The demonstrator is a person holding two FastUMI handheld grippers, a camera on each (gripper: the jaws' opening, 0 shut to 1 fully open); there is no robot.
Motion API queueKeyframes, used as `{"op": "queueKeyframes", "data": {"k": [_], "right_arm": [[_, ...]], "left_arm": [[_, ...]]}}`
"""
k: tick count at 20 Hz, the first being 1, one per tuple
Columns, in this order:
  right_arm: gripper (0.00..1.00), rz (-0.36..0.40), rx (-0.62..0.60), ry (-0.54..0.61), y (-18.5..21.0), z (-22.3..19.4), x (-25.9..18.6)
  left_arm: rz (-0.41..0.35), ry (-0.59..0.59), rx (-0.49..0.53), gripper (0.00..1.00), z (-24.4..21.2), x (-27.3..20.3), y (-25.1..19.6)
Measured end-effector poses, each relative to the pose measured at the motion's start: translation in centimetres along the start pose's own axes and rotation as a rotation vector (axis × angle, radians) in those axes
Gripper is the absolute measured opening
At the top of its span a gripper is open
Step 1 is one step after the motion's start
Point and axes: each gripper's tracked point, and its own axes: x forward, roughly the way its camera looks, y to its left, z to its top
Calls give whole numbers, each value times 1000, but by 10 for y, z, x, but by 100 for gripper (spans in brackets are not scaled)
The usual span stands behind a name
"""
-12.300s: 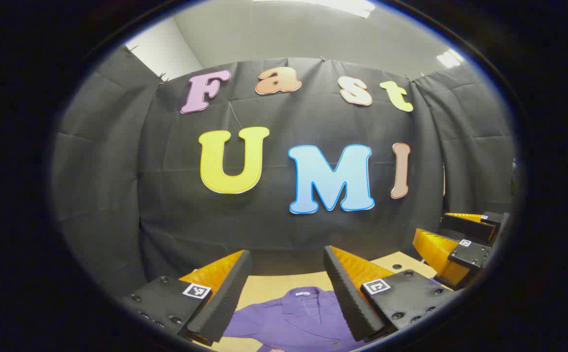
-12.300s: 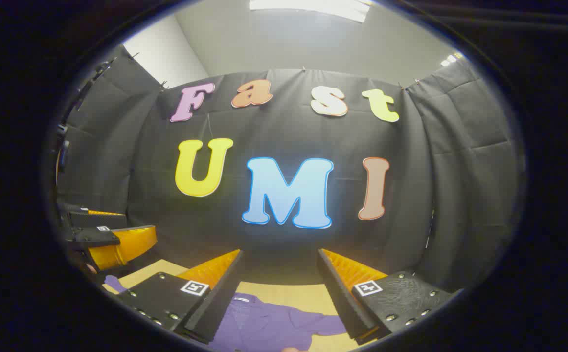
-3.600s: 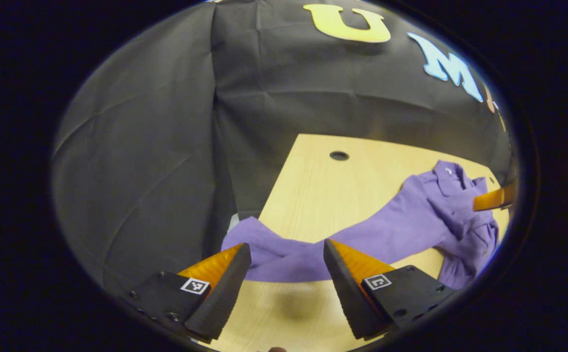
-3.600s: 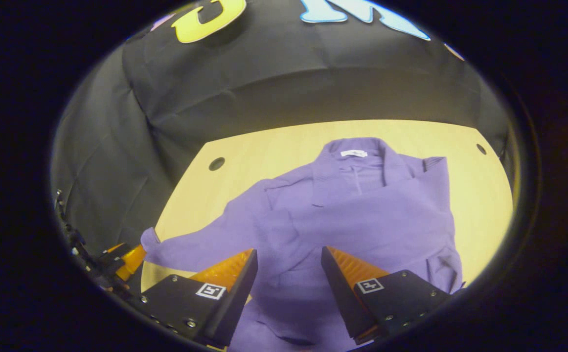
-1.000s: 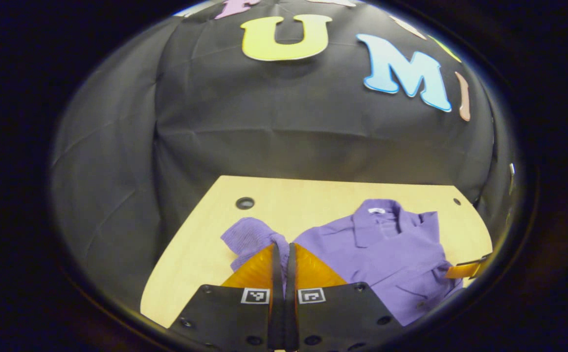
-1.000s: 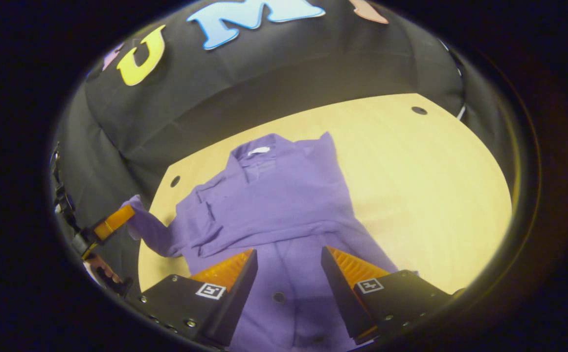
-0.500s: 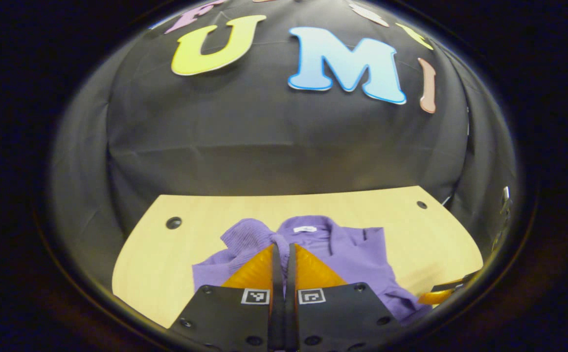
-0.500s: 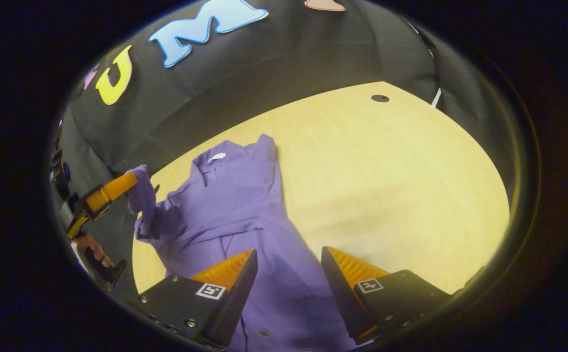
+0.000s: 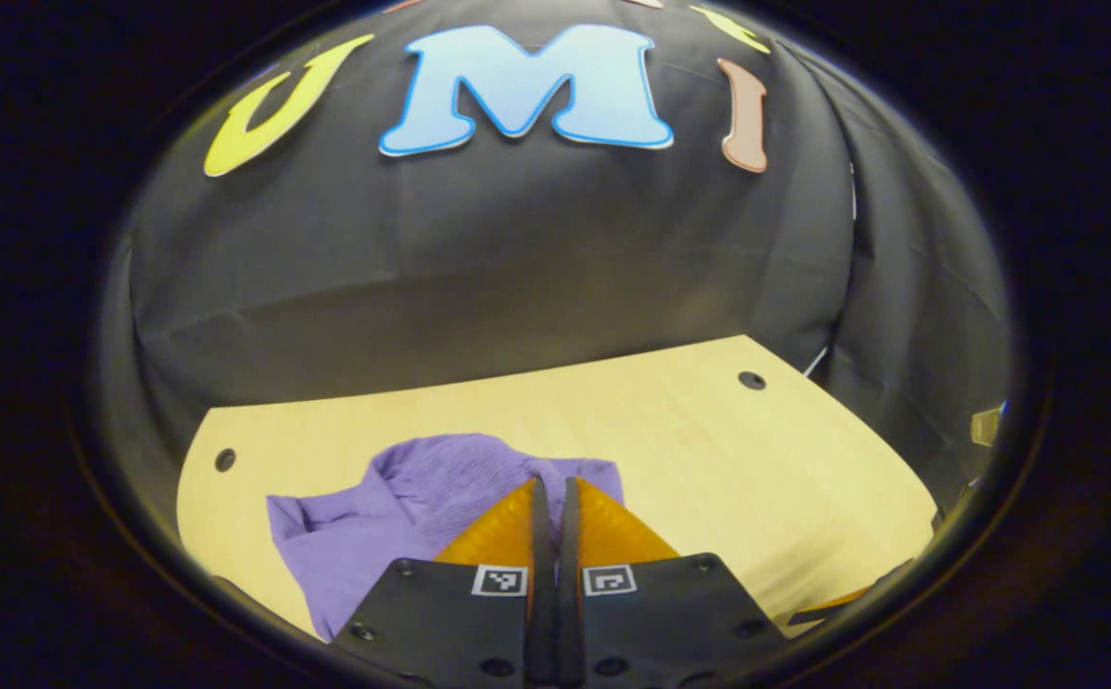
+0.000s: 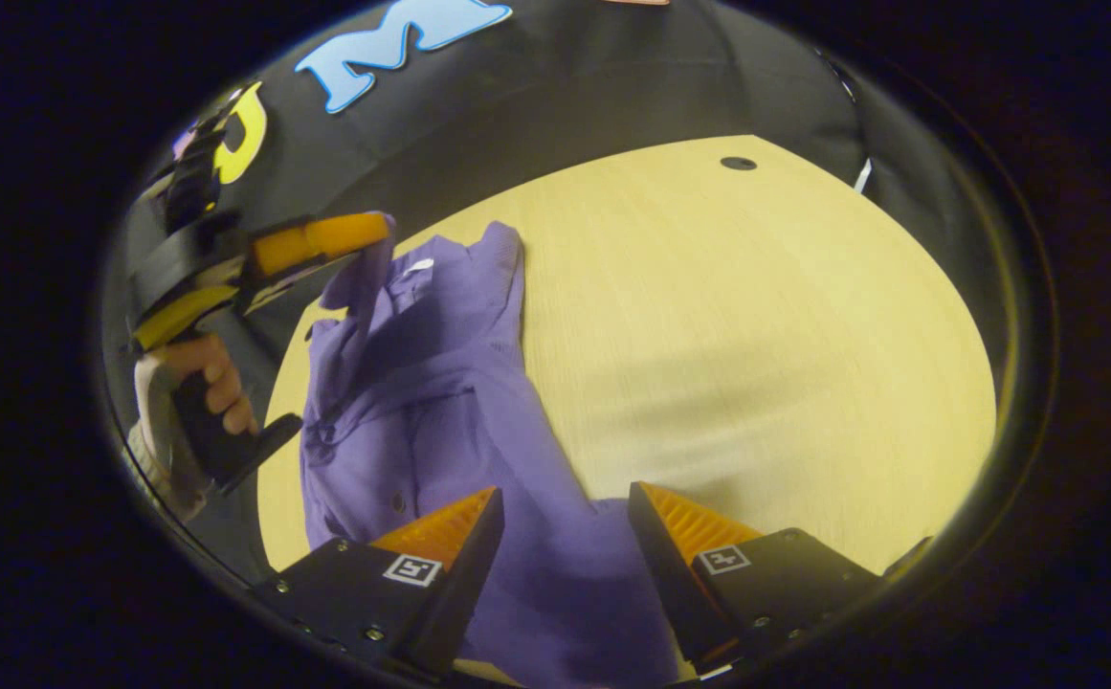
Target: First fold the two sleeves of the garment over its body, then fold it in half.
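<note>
In the right gripper view, the right gripper (image 10: 557, 517) hangs nearest, its two fingers spread wide with nothing between them, poised over the lower body of the purple knit collared garment (image 10: 440, 402). That garment lies along the left side of the light wooden tabletop (image 10: 756, 335), its long axis running from the near edge under this gripper away to the collar with its small white label, toward the far edge by the black cloth wall.

Farther off and to the left, the left gripper (image 10: 364, 234), held by a person's hand (image 10: 196, 378), has its fingers pressed together on the cuff end of one purple sleeve (image 10: 349, 316), which hangs from it as a raised band above the chest. In the left gripper view, the left gripper's fingers meet with no gap at (image 9: 553, 488), ribbed purple cloth bunched just beyond the tips and the garment spreading to the left below them.

Across the chest, a band of purple cloth already lies over the body; I judge it to be the other sleeve. The lifted sleeve's cuff sits above the collar side, so the body lies below and to the right of the left gripper: lowering it there would lay the sleeve across. The left gripper is the one placed for this; the right is nearer the hem.
</note>
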Motion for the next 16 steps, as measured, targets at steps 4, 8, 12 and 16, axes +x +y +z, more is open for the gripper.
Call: {"op": "queueKeyframes", "data": {"k": [4,8,12,16], "right_arm": [[82,14,-5,51,-9,-22,-8],[82,24,-10,89,-12,-37,-12],[82,37,-51,130,-10,-57,-19],[82,35,-77,157,-8,-69,-24]], "left_arm": [[-14,42,2,6,-16,22,-20],[1,90,-16,7,-38,44,-28],[15,141,-43,7,-60,60,-29],[34,181,-52,7,-77,71,-29]]}}
